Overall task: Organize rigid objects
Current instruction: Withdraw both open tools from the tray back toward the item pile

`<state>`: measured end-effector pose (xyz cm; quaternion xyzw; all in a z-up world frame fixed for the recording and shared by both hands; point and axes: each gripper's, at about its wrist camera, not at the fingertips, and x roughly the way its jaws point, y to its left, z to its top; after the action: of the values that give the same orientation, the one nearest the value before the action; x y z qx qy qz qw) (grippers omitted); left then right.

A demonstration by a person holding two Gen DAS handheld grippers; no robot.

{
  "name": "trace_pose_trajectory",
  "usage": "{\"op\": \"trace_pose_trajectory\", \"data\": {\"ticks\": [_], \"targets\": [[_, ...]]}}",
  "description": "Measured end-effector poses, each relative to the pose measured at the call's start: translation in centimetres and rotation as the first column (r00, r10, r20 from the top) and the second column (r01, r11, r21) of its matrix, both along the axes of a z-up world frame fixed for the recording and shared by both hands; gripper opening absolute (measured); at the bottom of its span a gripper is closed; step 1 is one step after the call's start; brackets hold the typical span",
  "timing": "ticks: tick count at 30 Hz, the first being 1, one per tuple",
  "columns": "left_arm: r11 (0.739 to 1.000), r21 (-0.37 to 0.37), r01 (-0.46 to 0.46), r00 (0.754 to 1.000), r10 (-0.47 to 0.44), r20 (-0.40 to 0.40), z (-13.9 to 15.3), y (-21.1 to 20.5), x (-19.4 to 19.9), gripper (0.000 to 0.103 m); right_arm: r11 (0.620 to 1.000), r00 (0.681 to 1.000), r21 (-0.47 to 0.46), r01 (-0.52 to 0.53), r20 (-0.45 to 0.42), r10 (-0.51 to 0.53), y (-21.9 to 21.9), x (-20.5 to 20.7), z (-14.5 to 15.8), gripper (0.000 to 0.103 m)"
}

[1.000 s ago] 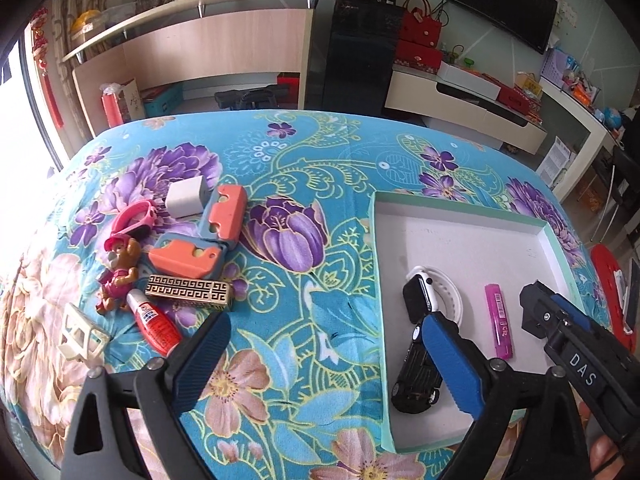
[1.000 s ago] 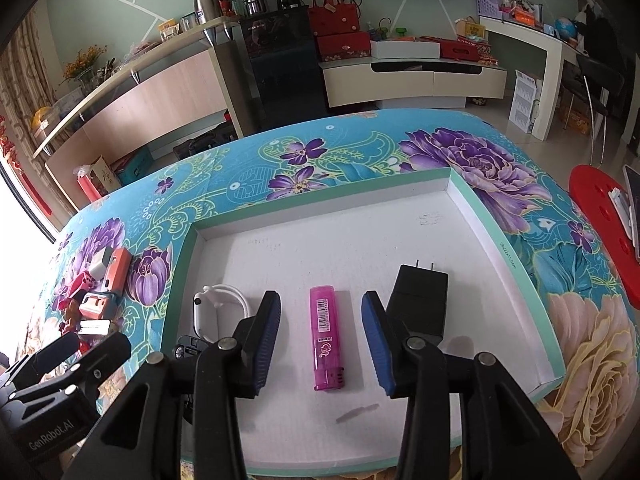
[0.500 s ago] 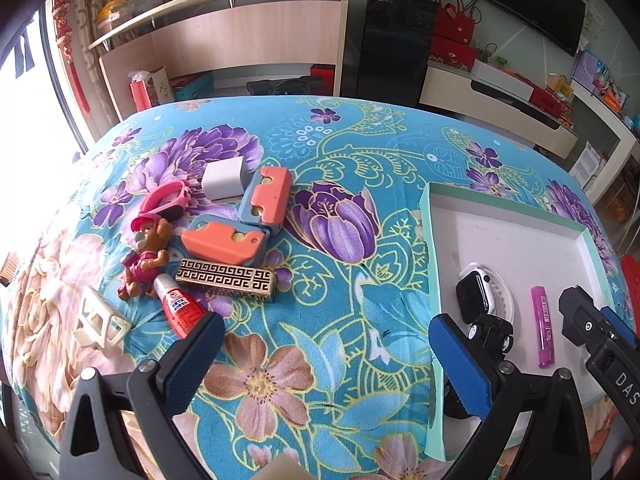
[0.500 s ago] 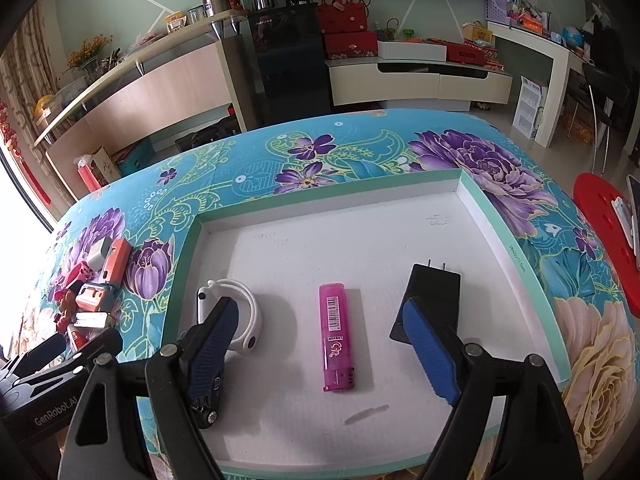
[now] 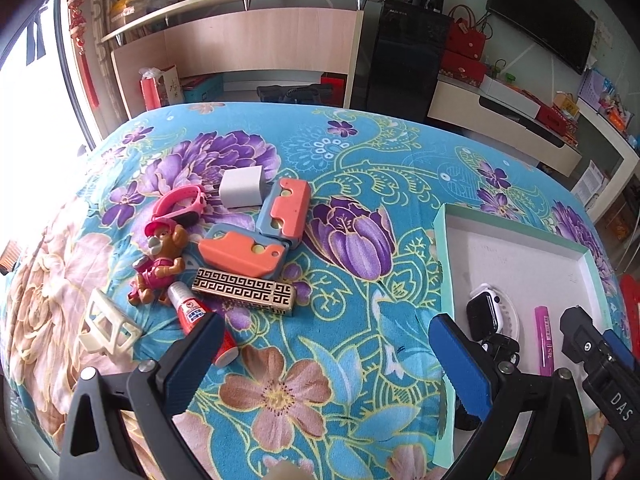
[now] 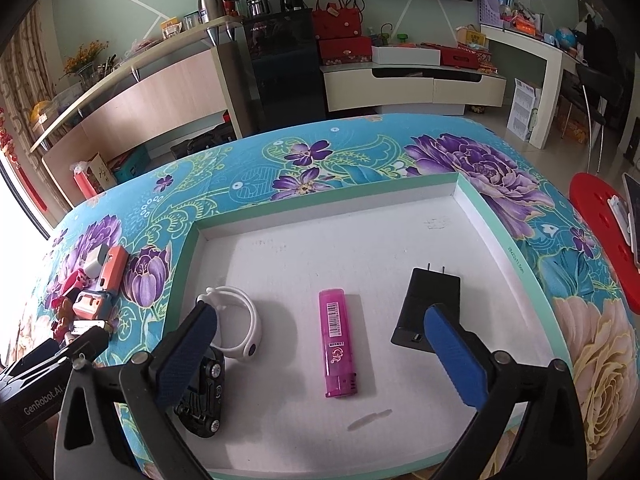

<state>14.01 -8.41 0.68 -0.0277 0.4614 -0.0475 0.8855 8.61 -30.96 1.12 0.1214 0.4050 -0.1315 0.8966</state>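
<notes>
A white tray with a mint rim (image 6: 320, 202) (image 5: 442, 264) holds a pink lighter (image 6: 338, 348) (image 5: 545, 338), a black plug adapter (image 6: 430, 300), a white-strapped watch (image 6: 240, 328) (image 5: 486, 314) and a black toy car (image 6: 204, 396). My right gripper (image 6: 320, 354) is open and empty above the lighter. My left gripper (image 5: 324, 364) is open and empty over the cloth. Left of it lie a glue tube (image 5: 198, 320), a patterned gold bar (image 5: 244, 290), two orange-and-blue holders (image 5: 244, 250), a white cube (image 5: 241, 187), a pink band (image 5: 180, 206), a bear toy (image 5: 160, 260) and a white frame (image 5: 106, 326).
The table has a blue floral cloth (image 5: 320, 184). Its edges fall away at the left and far side. A wooden counter (image 5: 240, 40) and a black cabinet (image 5: 404, 64) stand behind. A red stool (image 6: 600, 232) stands to the right.
My right gripper has opened wide over the lighter. My left gripper has moved left, away from the tray, bringing the loose pile more into view.
</notes>
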Motion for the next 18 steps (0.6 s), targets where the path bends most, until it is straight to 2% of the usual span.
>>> {"op": "trace_pose_trajectory", "data": {"ticks": [5, 9, 14, 18], "targets": [[0.999, -0.029, 0.023, 1.000, -0.022, 0.017, 1.8, 0.1, 0.9, 0.103, 1.000, 1.000, 0.006, 0.003, 0.025, -0.003, 0.7, 0.1, 0.4, 0.103], [0.998, -0.052, 0.026, 0.999, -0.024, 0.036, 2.8, 0.3, 1.5, 0.103, 0.999, 0.999, -0.037, -0.010, 0.048, 0.011, 1.9, 0.3, 1.1, 0.103], [0.990, -0.141, -0.019, 1.000, 0.022, 0.022, 2.8, 2.2, 2.0, 0.103, 0.998, 0.996, -0.050, -0.046, 0.075, 0.050, 3.8, 0.9, 2.6, 0.103], [0.990, -0.122, -0.069, 0.996, 0.076, 0.052, 3.2, 4.2, 1.7, 0.103, 0.995, 0.992, -0.021, -0.099, 0.071, 0.100, 5.7, 1.8, 2.9, 0.103]]}}
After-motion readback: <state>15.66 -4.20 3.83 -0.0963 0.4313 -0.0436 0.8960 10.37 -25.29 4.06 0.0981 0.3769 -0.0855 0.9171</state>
